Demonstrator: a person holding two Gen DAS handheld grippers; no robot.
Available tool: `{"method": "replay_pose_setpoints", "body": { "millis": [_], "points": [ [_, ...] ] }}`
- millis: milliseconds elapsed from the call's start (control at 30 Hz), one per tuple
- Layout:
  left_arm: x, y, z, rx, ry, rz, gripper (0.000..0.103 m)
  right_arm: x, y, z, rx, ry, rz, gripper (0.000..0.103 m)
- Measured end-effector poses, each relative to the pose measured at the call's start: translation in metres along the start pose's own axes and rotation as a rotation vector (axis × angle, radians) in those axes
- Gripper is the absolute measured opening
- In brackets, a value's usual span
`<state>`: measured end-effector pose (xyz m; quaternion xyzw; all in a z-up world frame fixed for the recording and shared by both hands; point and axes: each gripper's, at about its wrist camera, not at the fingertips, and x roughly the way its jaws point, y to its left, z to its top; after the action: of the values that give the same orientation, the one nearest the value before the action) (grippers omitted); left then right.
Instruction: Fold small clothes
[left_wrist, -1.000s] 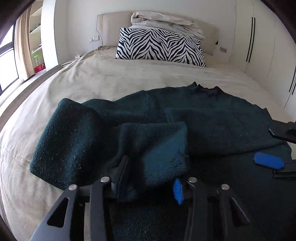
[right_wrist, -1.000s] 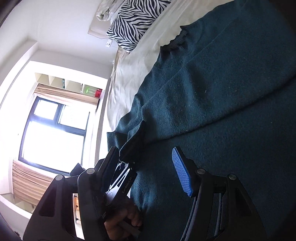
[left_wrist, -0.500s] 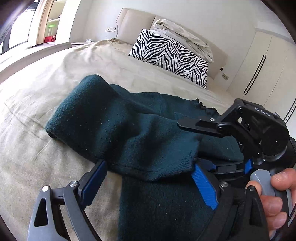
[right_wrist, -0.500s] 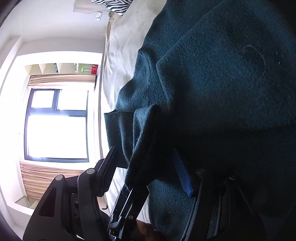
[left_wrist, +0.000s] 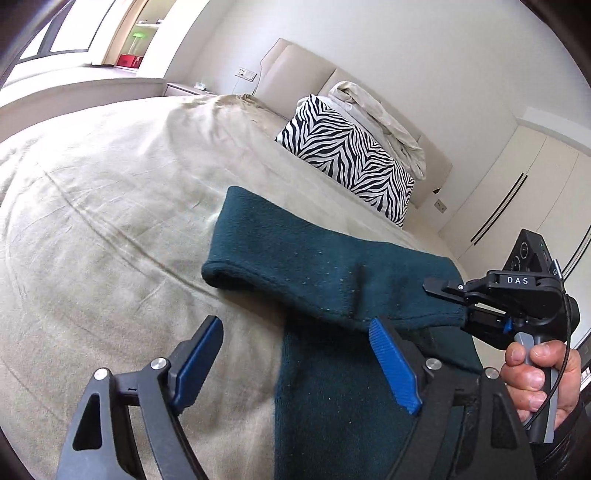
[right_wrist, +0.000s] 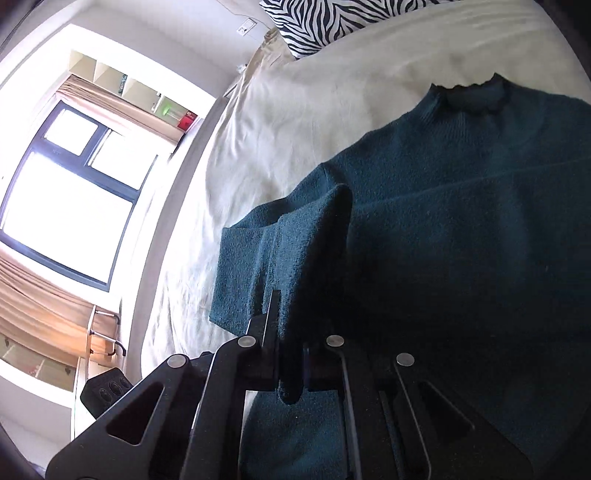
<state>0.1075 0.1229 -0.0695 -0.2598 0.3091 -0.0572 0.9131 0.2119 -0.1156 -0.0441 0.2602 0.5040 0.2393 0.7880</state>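
Note:
A dark teal knit sweater (right_wrist: 461, 206) lies on the beige bed (left_wrist: 110, 221), collar toward the headboard. Its sleeve (left_wrist: 314, 269) is lifted off the bed and stretches across the left wrist view. My right gripper (right_wrist: 291, 354) is shut on the sleeve's cuff end; it also shows in the left wrist view (left_wrist: 480, 314), held by a hand. My left gripper (left_wrist: 295, 354) is open and empty, its blue pads (left_wrist: 393, 365) just below the raised sleeve, over the sweater's side edge.
A zebra-print pillow (left_wrist: 351, 155) and a crumpled beige blanket (left_wrist: 373, 110) lie at the padded headboard. White wardrobe doors (left_wrist: 524, 206) stand on the right. A window (right_wrist: 66, 192) and shelves are on the left of the bed.
My right gripper closed on the sleeve end and lifted it off the sweater. My left gripper, shut on the sleeve a second ago, let go, opened and swung left.

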Motion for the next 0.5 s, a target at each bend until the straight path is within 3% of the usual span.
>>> {"method": "replay_pose_setpoints", "body": {
  "millis": [300,500],
  "points": [
    [0.001,-0.003,0.015,0.034,0.015,0.002,0.056,-0.074,-0.133,0.016,0.135,-0.006,-0.205,0.007],
    [0.018,-0.017,0.035,0.077,0.032,0.012,0.034,-0.088,-0.172,0.007,0.183,-0.030,-0.214,0.007]
  ]
}}
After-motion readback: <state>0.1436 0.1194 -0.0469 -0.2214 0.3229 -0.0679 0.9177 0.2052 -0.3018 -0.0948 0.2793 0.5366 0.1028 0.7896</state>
